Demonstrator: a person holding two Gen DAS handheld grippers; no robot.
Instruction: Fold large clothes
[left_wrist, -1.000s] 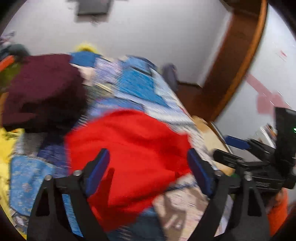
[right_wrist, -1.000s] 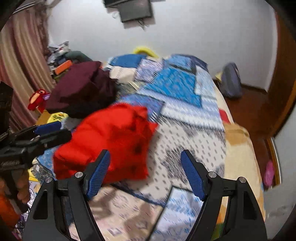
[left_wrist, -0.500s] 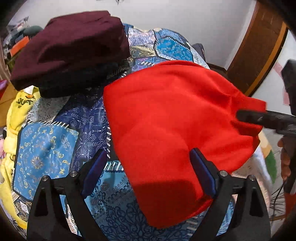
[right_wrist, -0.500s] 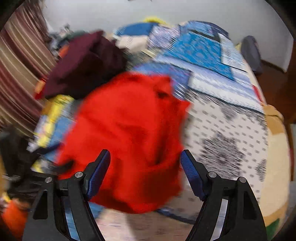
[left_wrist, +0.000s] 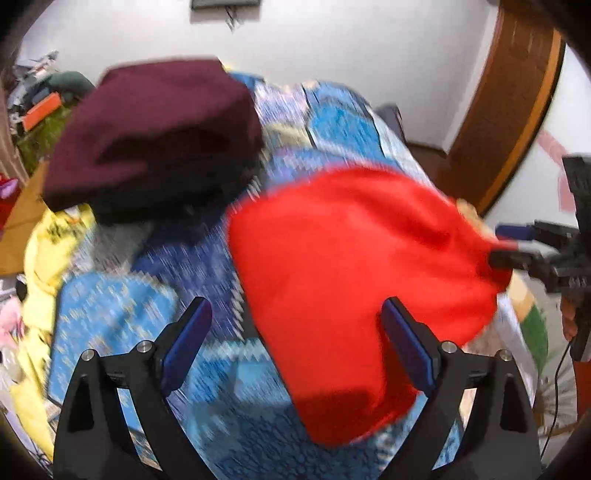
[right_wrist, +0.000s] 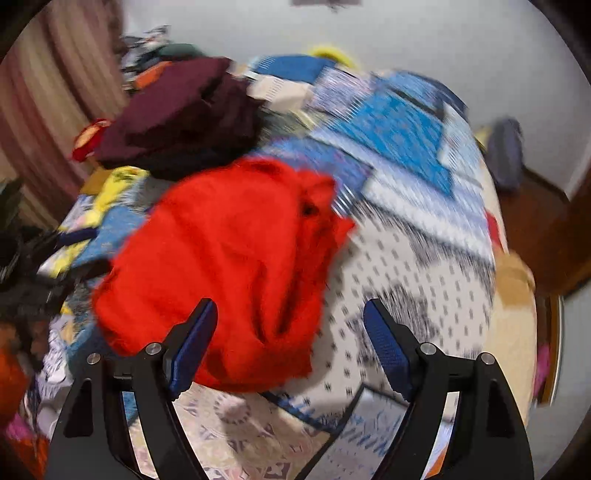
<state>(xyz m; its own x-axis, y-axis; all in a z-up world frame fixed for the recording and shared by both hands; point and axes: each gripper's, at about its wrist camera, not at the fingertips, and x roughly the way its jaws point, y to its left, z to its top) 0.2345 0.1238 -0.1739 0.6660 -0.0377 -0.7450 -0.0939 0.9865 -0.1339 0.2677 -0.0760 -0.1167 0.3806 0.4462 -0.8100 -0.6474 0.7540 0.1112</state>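
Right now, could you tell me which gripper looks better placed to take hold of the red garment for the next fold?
Probably the left gripper: the red garment reaches between its open fingers, its edge close below. The right gripper is also open, but mostly frames the bedspread.

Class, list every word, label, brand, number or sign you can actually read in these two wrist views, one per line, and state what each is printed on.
No text reads clearly in either view.
Yellow garment: dark print on it, too blurred to read.
Red garment: no lettering visible.
Maroon garment: no lettering visible.
Patterned bedspread: ornament only, no words.
Left gripper and right gripper: no markings visible.
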